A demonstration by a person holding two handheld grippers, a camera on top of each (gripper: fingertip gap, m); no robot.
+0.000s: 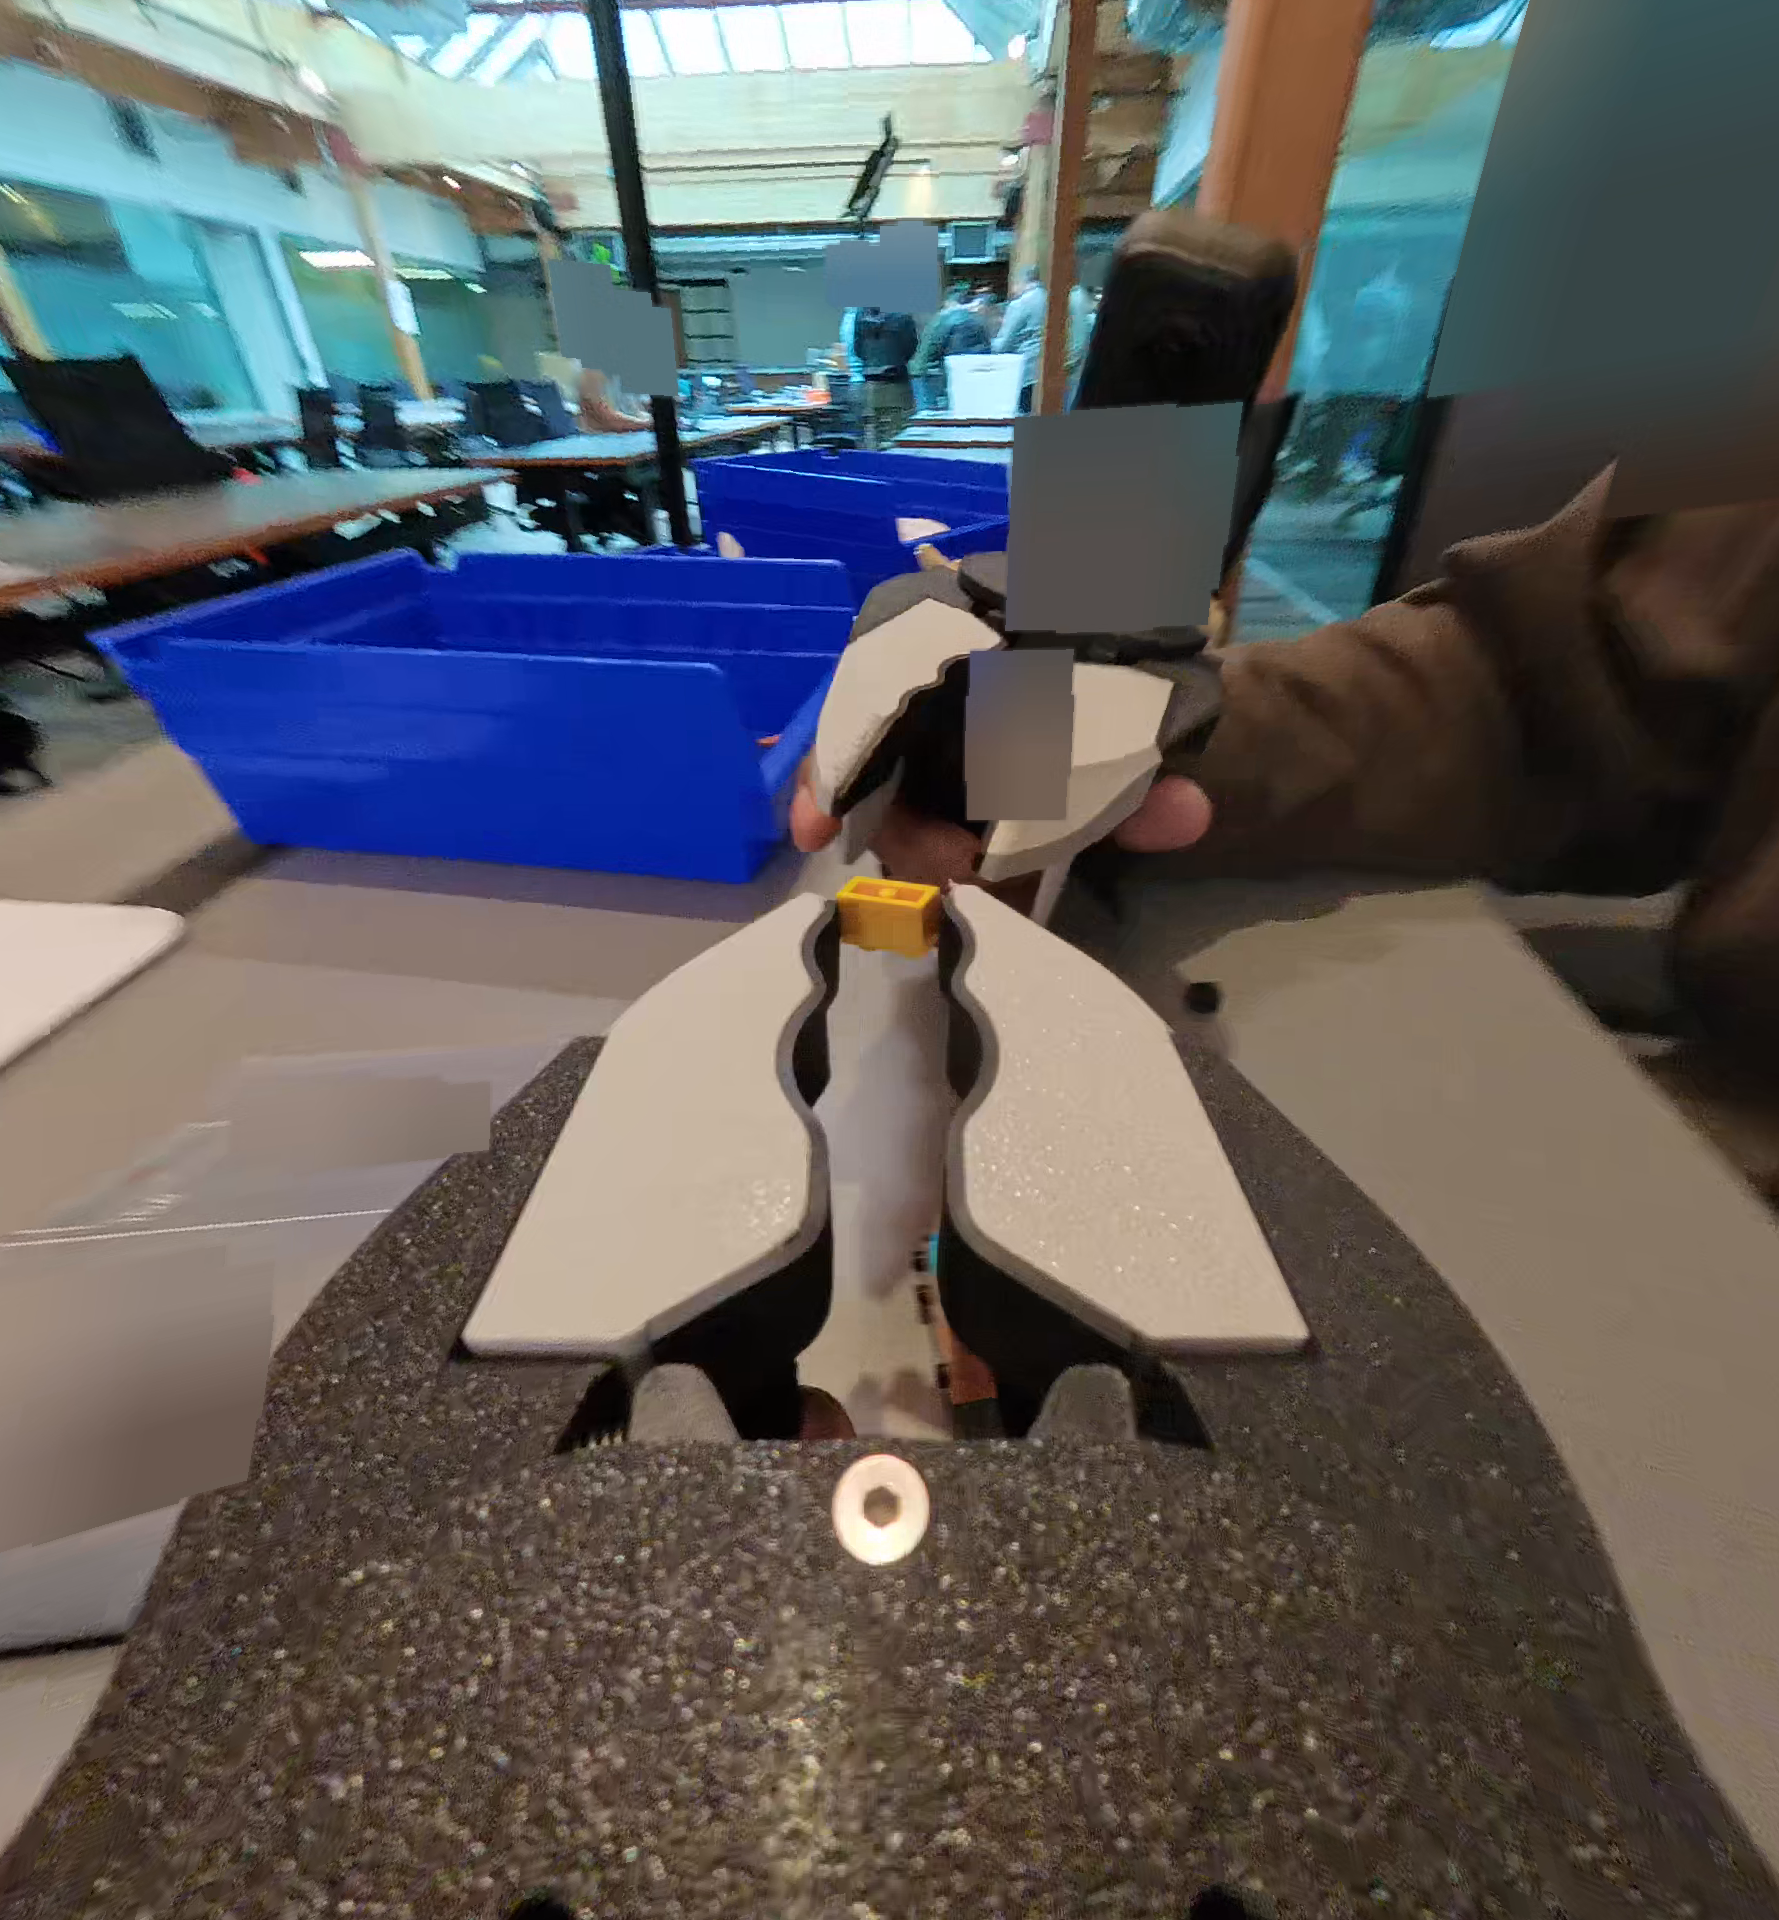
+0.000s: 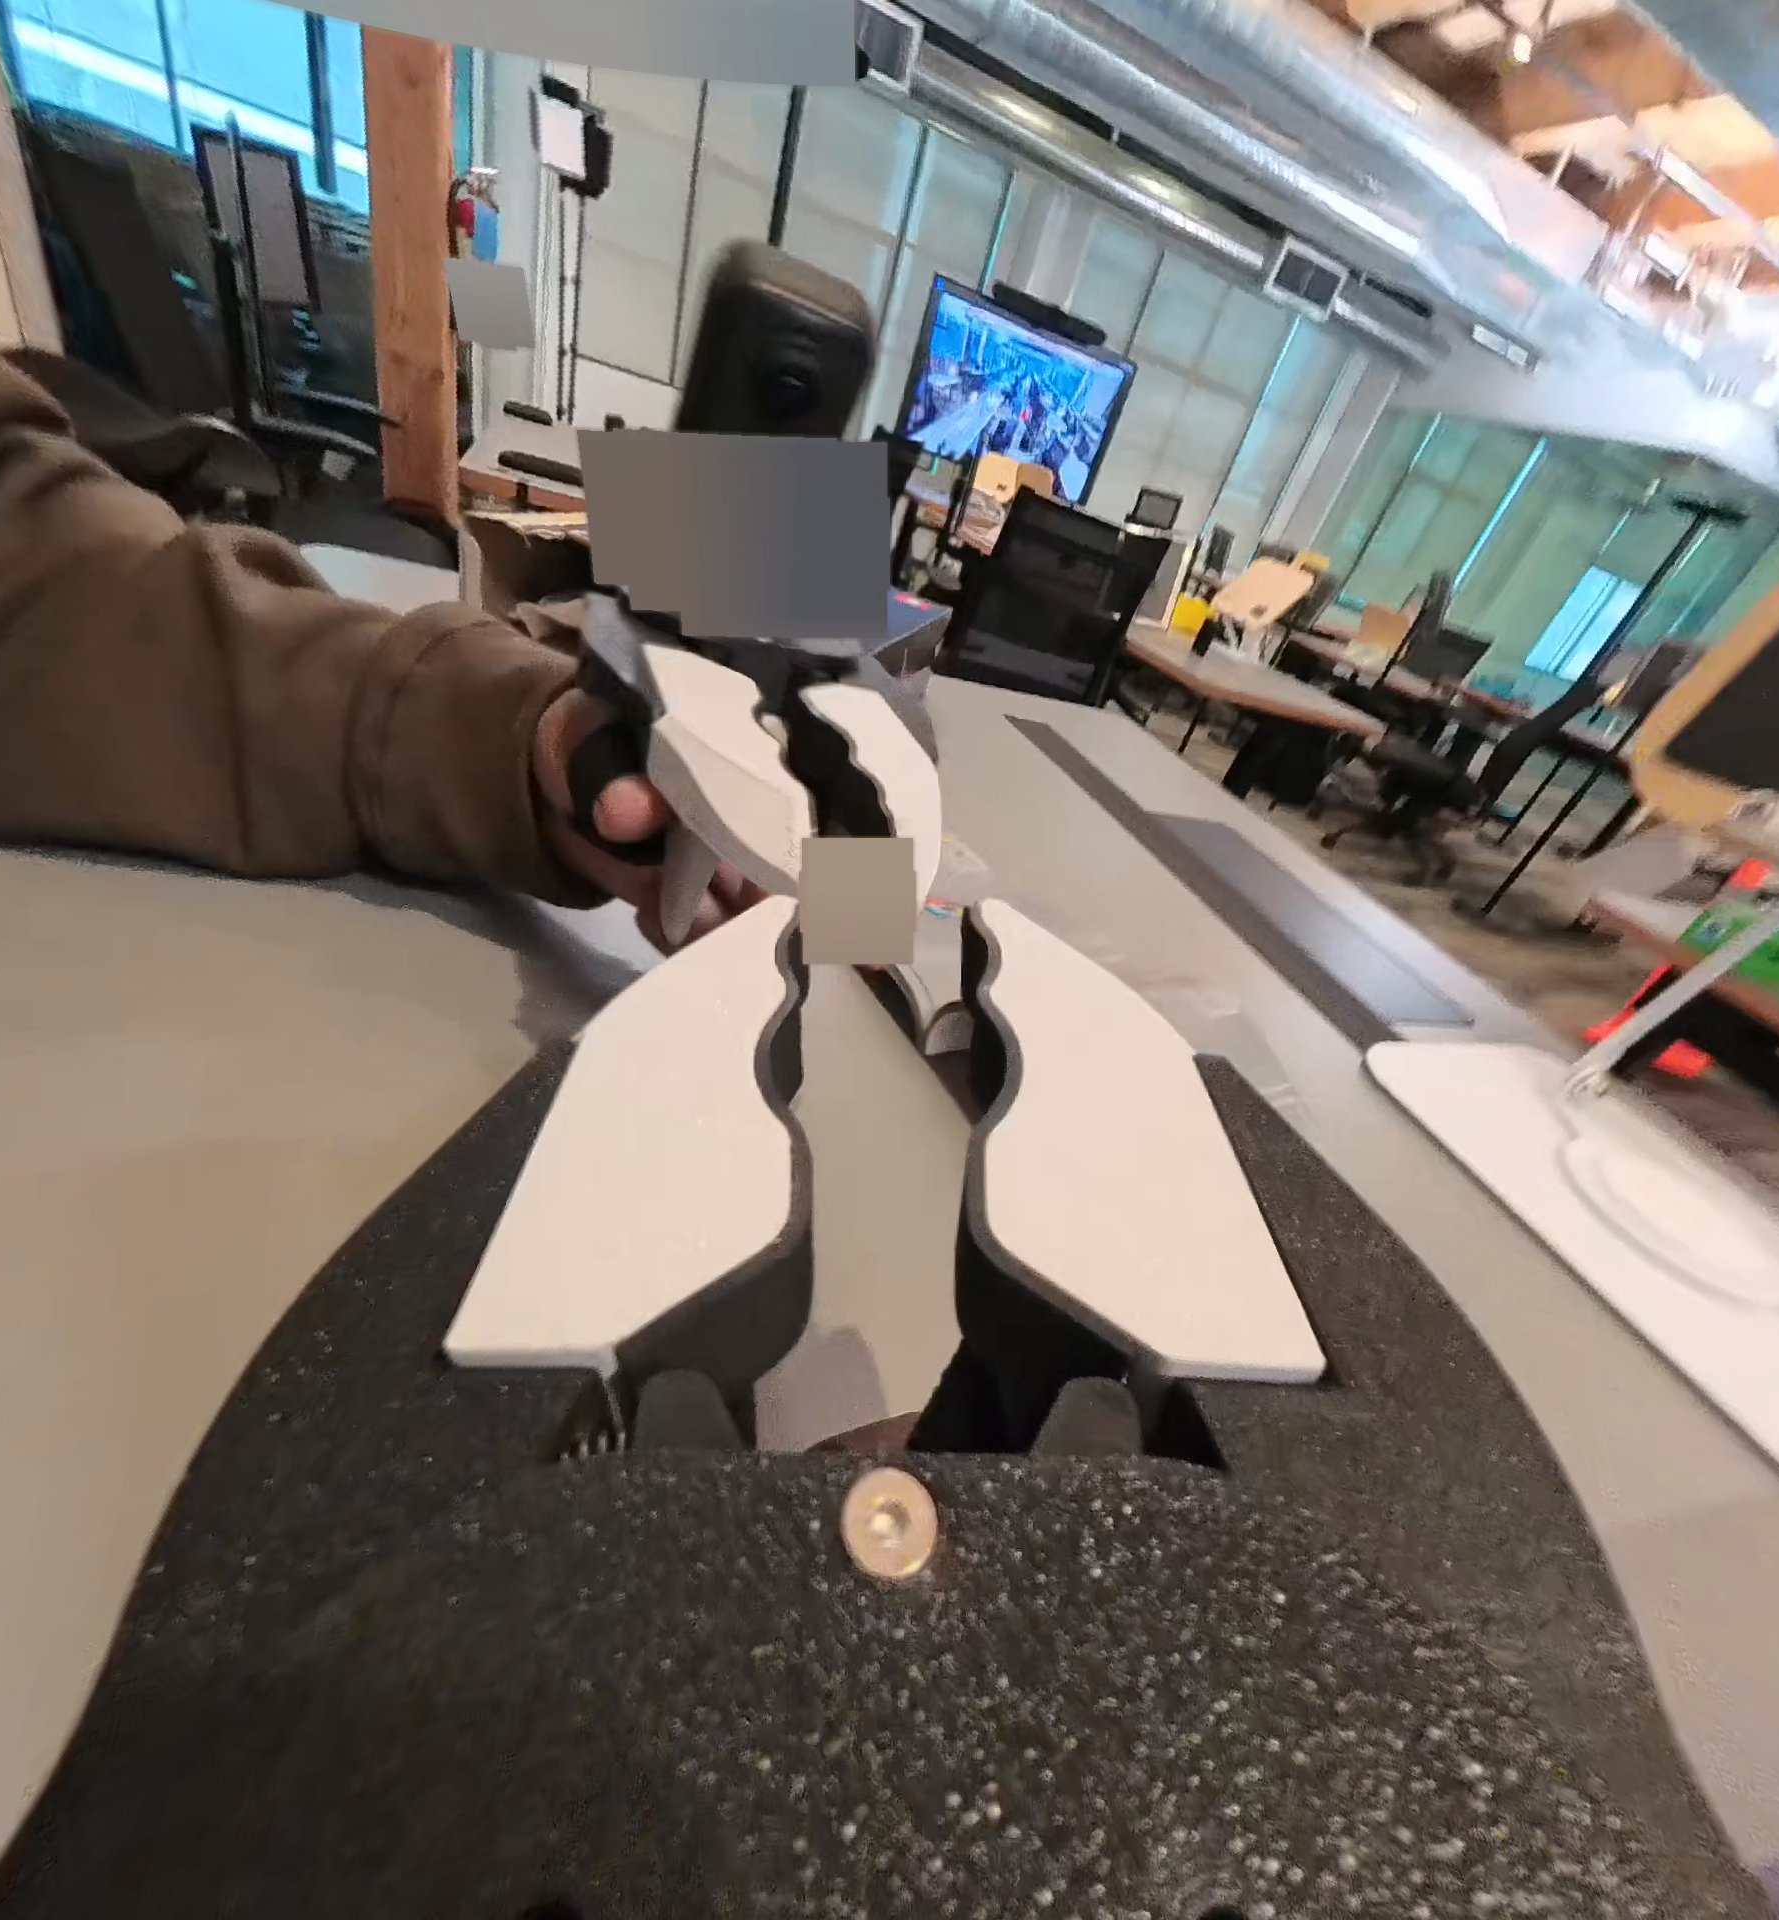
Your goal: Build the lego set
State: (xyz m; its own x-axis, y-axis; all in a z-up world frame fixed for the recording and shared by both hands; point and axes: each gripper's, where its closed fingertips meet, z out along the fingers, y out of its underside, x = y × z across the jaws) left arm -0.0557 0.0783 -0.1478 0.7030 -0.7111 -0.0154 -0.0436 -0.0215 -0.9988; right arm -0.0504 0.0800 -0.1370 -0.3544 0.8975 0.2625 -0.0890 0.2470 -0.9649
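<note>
No legible text, brand, number or sign found. Far wall screen [image 2: 1015, 379]: content blurred. Green item [image 2: 1773, 940], far right: markings too small.

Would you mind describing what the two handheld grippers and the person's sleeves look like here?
Both the left gripper and the right gripper look alike: a speckled black body with a silver screw, and two flat, light grey fingers with wavy black-lined inner edges. Each carries a black camera block on top. The person wears long brown sleeves reaching the wrists.
</note>
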